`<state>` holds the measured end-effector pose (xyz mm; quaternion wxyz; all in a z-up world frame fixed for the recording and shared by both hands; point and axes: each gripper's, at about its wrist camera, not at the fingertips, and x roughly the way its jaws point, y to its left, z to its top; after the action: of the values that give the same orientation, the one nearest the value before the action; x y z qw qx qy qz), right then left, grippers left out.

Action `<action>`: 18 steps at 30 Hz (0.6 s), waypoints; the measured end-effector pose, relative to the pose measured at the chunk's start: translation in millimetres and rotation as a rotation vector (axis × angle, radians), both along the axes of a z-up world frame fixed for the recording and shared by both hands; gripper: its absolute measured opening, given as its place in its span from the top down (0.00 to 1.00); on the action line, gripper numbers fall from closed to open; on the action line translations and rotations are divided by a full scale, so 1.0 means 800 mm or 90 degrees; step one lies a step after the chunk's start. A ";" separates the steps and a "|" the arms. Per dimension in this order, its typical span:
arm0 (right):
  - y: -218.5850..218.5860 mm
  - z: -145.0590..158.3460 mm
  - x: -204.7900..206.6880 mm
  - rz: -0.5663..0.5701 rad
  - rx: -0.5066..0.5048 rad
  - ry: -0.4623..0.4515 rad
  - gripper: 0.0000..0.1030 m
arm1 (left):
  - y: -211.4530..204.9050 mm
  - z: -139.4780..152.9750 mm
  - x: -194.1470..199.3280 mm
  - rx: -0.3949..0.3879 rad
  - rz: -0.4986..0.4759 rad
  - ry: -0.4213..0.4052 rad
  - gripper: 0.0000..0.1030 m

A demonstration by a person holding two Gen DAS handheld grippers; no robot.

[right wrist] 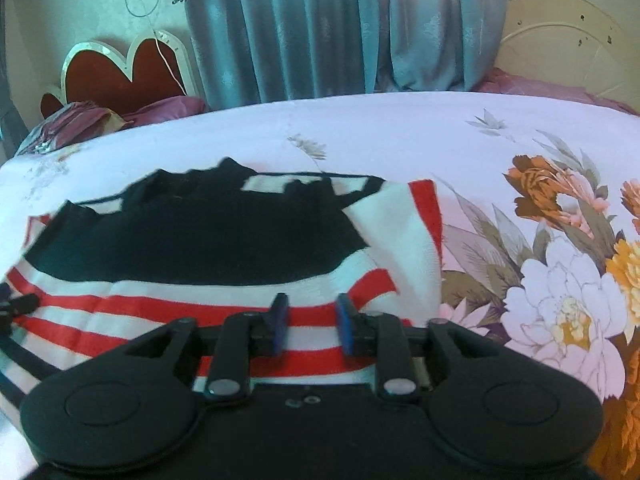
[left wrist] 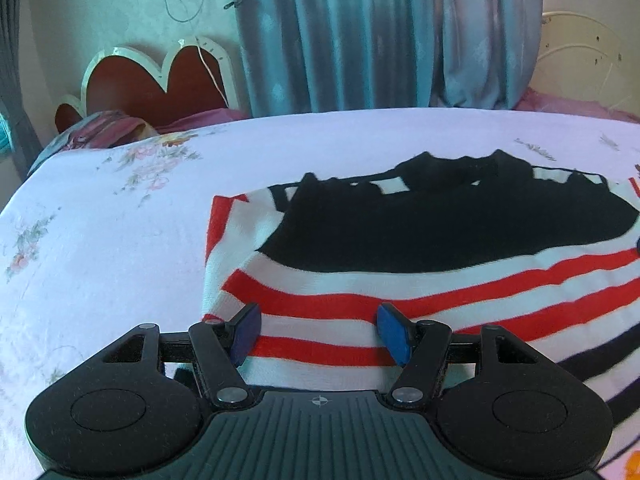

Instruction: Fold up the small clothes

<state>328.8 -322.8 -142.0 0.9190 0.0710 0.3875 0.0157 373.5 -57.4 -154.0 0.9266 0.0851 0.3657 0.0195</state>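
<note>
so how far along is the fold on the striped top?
Done: both sides of the striped sweater look folded inward on the floral bedsheet. In hand: nothing; left hand-held gripper and right hand-held gripper are open over its near hem. Left: the fold toward the collar.

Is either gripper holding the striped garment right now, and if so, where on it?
Nothing is held. The left gripper and right gripper both hover open over the near red-striped edge of the garment, with no fabric pinched between their pads.
</note>
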 end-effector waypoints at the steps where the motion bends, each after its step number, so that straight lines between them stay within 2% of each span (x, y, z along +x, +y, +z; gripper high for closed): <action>1: 0.005 0.004 -0.003 0.005 0.009 -0.004 0.60 | -0.004 0.003 -0.003 -0.003 -0.004 -0.001 0.38; 3: 0.017 0.012 -0.013 0.020 0.019 -0.013 0.56 | -0.014 0.009 -0.012 -0.010 -0.015 -0.004 0.38; 13: 0.084 0.015 -0.041 0.092 0.014 -0.009 0.57 | -0.057 0.009 -0.036 -0.006 -0.059 0.000 0.38; 18: 0.089 0.003 -0.049 0.085 -0.039 -0.001 0.57 | -0.039 -0.003 -0.040 -0.019 -0.056 0.009 0.38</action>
<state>289.4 -251.8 -139.4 0.9180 0.0173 0.3908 0.0651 341.3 -88.4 -156.4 0.9251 0.0875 0.3685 -0.0277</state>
